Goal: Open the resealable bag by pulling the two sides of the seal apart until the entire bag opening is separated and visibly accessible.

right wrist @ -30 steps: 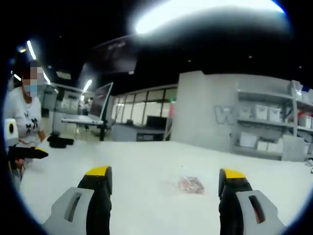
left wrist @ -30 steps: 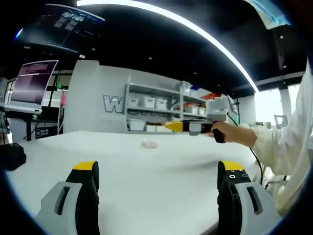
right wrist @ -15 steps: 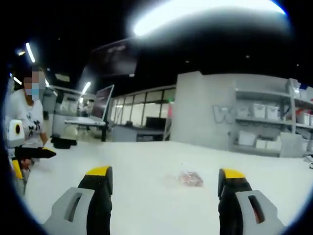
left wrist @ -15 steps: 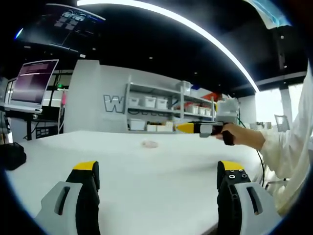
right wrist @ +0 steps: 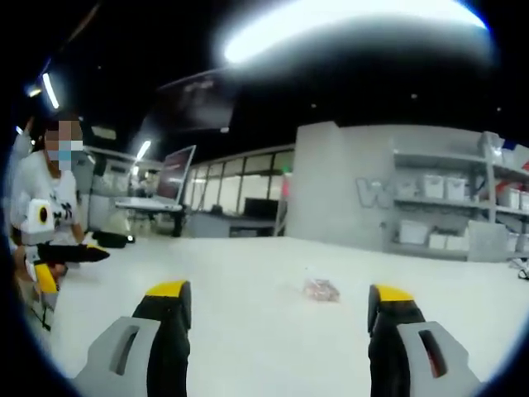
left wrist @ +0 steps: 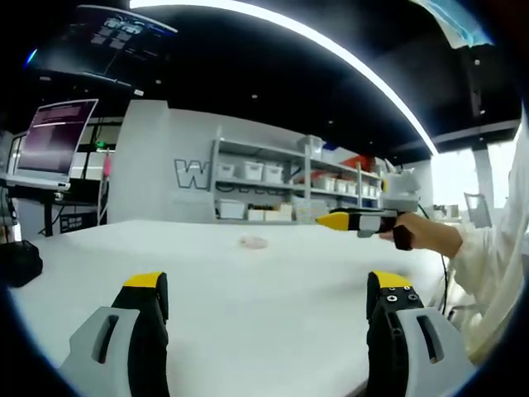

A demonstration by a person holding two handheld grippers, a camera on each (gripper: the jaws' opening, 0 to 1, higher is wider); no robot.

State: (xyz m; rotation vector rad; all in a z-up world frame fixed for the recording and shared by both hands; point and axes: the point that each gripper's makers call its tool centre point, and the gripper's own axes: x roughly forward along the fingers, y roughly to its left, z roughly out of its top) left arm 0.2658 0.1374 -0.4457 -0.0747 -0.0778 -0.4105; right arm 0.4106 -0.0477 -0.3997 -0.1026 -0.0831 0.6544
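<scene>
Approach phase, bag untouched.

We hold both grippers with jaws spread wide and empty: left gripper [left wrist: 264, 302], right gripper [right wrist: 277, 306]. The resealable bag [right wrist: 320, 289] lies flat on the white table [right wrist: 248, 273], well ahead; it sits smaller than a second ago, so we've drifted back. Seal not yet gripped.

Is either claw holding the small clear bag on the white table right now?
No, the small clear resealable bag lies alone on the white table, well ahead of the open right claw.
</scene>
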